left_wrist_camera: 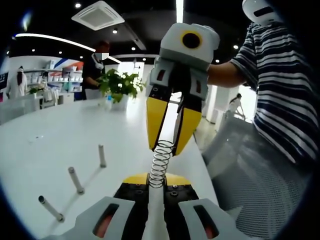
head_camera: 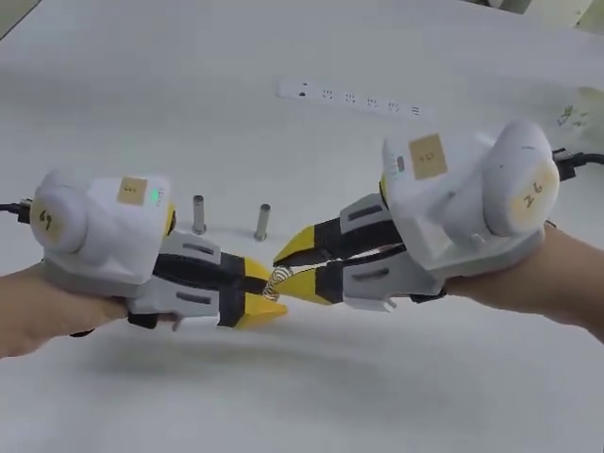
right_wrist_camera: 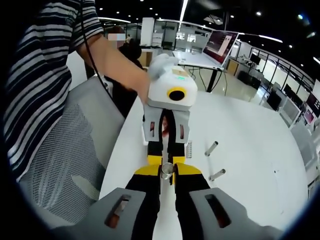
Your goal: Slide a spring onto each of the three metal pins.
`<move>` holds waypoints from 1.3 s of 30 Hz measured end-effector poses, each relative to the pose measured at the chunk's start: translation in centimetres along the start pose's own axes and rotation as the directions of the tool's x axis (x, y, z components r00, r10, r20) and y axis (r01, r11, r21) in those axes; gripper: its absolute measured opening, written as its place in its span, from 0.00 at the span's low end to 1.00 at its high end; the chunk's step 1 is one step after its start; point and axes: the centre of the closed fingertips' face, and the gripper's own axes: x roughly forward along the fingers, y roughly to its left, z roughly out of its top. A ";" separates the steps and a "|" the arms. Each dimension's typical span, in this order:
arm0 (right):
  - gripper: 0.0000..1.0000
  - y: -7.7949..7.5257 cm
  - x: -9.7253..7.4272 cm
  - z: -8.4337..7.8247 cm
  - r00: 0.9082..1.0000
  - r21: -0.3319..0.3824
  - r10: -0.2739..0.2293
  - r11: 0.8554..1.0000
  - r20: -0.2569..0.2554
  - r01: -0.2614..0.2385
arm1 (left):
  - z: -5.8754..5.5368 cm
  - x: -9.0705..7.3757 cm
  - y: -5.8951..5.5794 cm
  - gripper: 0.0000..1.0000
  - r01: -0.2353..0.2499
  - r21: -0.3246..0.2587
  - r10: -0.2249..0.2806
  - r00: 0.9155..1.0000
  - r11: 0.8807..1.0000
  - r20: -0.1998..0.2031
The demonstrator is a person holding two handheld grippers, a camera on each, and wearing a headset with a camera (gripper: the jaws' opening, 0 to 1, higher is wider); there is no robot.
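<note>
Here, left gripper and right gripper clamped on spring over white table, office behind.

Spring sits between left gripper, on its left, and right gripper, on its right; behind the spring two pins stand on the table, with a power strip farther behind

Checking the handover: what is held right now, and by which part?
One spring, gripped at both ends: the left gripper pinches one end, and the right gripper pinches the other.
</note>
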 end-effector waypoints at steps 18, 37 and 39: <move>0.07 -0.2 0.2 0.6 0.998 0.014 -0.033 0.999 0.058 0.032 | 0.2 0.0 0.1 0.02 -0.010 0.003 0.010 1.000 1.000 0.006; 0.07 -0.1 0.4 0.5 0.999 -0.012 -0.036 0.999 0.033 0.036 | 0.1 0.0 -0.1 0.03 -0.013 0.011 0.013 1.000 1.000 -0.003; 0.07 -0.1 0.4 0.5 0.999 -0.012 -0.035 0.999 0.030 0.035 | 0.0 0.0 -0.1 0.03 -0.012 0.009 0.012 1.000 1.000 -0.005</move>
